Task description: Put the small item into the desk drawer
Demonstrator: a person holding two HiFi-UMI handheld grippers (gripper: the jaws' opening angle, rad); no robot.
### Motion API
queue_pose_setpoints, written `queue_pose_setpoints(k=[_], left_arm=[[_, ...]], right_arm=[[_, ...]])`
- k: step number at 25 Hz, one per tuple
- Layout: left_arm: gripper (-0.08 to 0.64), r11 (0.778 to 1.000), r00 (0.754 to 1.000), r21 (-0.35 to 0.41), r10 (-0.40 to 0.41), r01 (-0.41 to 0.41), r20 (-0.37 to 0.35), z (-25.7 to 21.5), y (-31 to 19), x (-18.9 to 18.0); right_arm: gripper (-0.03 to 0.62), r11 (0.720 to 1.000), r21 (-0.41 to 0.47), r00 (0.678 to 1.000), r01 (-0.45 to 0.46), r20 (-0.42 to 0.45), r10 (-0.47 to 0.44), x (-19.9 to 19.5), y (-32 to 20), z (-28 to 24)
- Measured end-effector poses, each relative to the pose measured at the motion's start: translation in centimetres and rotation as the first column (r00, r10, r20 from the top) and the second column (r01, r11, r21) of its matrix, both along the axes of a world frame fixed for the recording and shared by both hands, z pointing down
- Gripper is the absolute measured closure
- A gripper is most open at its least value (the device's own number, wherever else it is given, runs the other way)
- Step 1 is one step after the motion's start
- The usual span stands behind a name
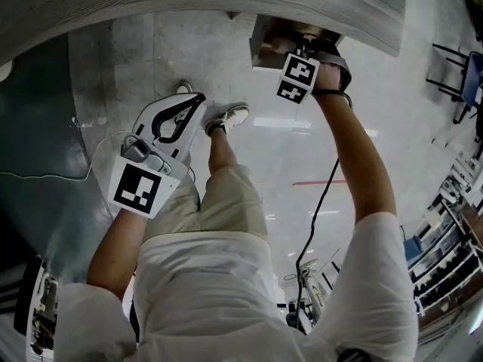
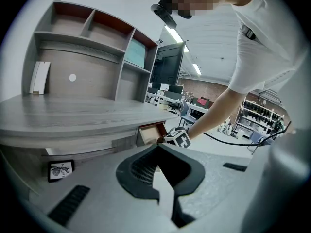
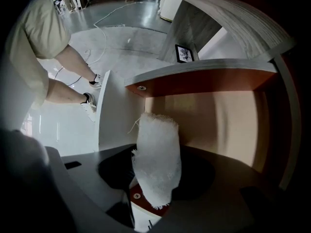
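Note:
The small item is a rolled white cloth (image 3: 156, 159) with frayed ends. My right gripper (image 3: 155, 183) is shut on it and points steeply down into the open desk drawer (image 3: 218, 115), so the roll sticks out over the drawer's orange-brown inside. In the head view that gripper (image 1: 309, 47) reaches into the drawer (image 1: 266, 47) under the desk edge, and its tips are hidden there. In the left gripper view the drawer (image 2: 151, 132) stands pulled out with the right gripper (image 2: 179, 139) at it. My left gripper (image 1: 198, 99) hangs apart at the left, shut and empty (image 2: 158, 154).
The grey curved desk top (image 2: 73, 115) carries a shelf unit (image 2: 97, 42). A small framed picture (image 2: 60, 170) sits under the desk. A black cable (image 1: 321, 202) trails from the right arm over the shiny floor. The person's feet (image 1: 230, 117) stand in front of the desk.

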State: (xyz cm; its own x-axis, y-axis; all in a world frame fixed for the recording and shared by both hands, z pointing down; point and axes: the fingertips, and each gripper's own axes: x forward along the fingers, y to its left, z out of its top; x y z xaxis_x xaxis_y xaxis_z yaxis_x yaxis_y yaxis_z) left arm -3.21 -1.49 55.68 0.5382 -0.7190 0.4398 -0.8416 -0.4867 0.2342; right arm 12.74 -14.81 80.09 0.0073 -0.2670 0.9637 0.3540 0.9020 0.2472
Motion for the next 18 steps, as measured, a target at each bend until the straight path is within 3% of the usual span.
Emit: queue_pose_setpoints(k=[18], left_arm=[[0.555,1.0,1.0,0.005,0.002,-0.002,-0.007,0.1,0.28,0.13]], right_arm=[[0.348,0.998,0.008,0.997,-0.064,0.042,0.064,0.89,-0.3,-0.26]])
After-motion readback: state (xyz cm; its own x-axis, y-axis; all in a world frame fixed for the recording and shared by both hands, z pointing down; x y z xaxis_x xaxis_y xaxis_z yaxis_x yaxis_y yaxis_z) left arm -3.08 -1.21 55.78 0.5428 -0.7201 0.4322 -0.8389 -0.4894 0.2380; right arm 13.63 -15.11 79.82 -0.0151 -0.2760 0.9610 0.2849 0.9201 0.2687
